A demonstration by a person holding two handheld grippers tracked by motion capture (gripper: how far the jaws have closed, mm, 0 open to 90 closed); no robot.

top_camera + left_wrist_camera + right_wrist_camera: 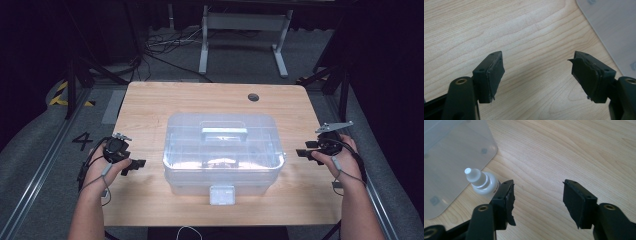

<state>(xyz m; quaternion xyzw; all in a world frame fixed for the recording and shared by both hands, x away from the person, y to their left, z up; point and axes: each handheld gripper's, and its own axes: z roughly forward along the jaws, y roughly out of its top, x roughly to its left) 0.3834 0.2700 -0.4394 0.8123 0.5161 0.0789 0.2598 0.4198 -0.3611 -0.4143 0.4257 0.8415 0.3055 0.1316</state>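
Note:
A clear plastic storage box (223, 150) with its lid on, a top handle (224, 133) and a front latch (222, 194) stands mid-table. My left gripper (134, 167) rests open to the left of it, its jaws wide apart over bare wood (537, 60), with the box corner (614, 30) at the upper right. My right gripper (303, 150) is open on the box's right side (539, 185). A small white dropper bottle (482, 183) lies on the table just beyond its left jaw, beside the box corner (449, 157). Nothing is between either pair of jaws.
The wooden table (150, 105) has a round cable hole (253, 97) at the back right. Bare wood lies on both sides of the box. Behind the table, cables (165, 50) and a white frame (240, 30) stand on the grey floor.

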